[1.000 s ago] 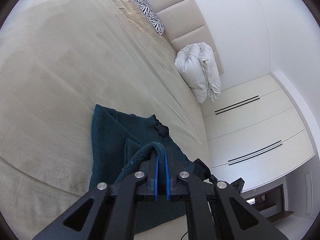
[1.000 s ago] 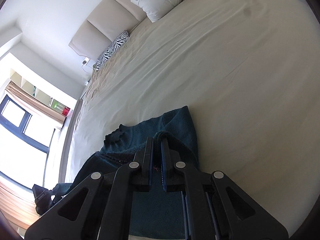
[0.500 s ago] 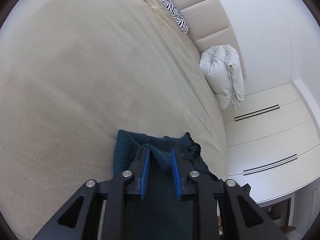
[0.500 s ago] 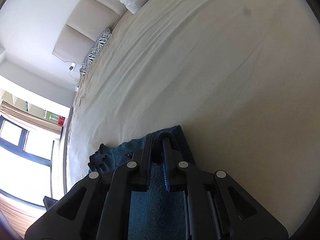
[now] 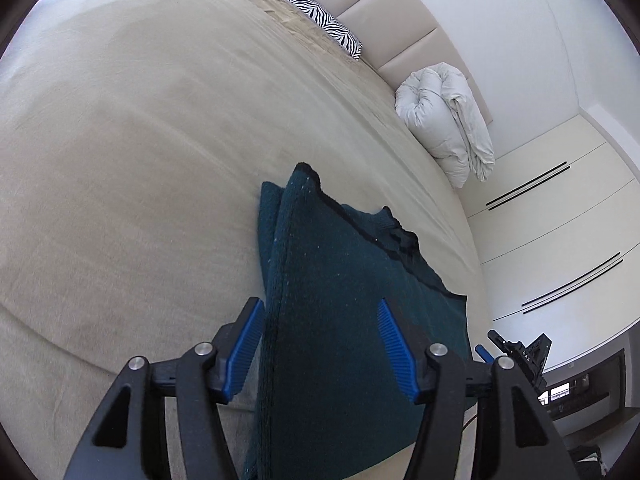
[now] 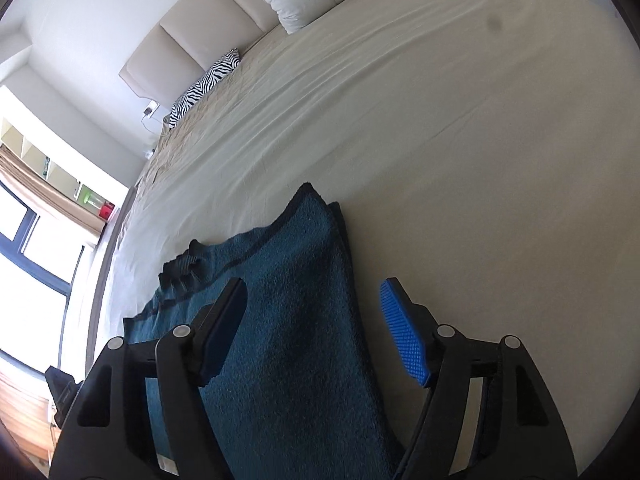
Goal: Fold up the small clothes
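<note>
— Which step is this?
— A fold looks just laid: the dark teal knitted garment (image 5: pixel 340 304) lies doubled on the beige bed (image 5: pixel 120 160). Left gripper (image 5: pixel 320 344) and right gripper (image 6: pixel 316 328) hover with jaws spread, holding nothing.
— Next?
— Probably pinching an edge for another fold.

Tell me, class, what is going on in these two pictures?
A person with a handheld gripper in each hand is folding a dark teal garment on a bed. The left gripper and right gripper are both open, hovering over the garment, which lies flat with a folded layer on top. Neither grips it. A zebra pillow and a rolled duvet sit by the headboard.
</note>
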A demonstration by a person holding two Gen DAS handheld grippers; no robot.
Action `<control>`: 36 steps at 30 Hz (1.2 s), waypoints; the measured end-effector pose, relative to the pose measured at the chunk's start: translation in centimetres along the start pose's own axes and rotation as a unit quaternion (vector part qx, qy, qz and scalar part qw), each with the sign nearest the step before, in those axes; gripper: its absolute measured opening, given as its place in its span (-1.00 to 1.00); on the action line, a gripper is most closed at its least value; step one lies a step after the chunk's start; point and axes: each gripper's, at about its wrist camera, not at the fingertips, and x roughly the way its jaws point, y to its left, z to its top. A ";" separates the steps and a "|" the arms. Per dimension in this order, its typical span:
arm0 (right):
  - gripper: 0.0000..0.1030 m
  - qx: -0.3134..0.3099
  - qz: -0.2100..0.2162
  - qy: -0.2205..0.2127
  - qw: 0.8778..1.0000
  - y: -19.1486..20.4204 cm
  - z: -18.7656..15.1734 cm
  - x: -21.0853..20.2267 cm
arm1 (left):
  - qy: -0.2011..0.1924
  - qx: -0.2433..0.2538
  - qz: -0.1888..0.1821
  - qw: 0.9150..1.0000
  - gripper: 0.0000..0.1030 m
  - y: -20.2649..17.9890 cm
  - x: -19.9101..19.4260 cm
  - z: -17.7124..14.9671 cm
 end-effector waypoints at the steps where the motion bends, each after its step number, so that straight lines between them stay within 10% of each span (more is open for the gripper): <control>1: 0.26 -0.013 -0.009 0.006 1.000 0.2 -0.8 -0.2 | 0.001 0.002 0.009 1.000 0.18 0.2 -0.2 -0.9; 9: 0.06 -0.059 -0.035 0.031 0.997 -0.3 -5.6 -0.9 | -0.005 0.023 0.041 0.999 0.14 0.9 -1.0 -4.9; 19: -0.34 -0.087 -0.061 0.023 0.994 0.4 -7.6 -2.4 | -0.005 0.064 0.073 0.995 -0.60 -0.1 -1.1 -6.4; 26: -0.34 -0.070 -0.063 0.026 0.995 -1.2 -7.7 -2.8 | -0.003 0.070 0.081 0.994 -0.73 -0.3 -1.2 -6.6; 36: -0.85 -0.105 -0.091 0.005 0.990 0.3 -8.0 -4.3 | -0.013 0.088 0.088 0.992 -0.86 -0.9 -2.0 -7.1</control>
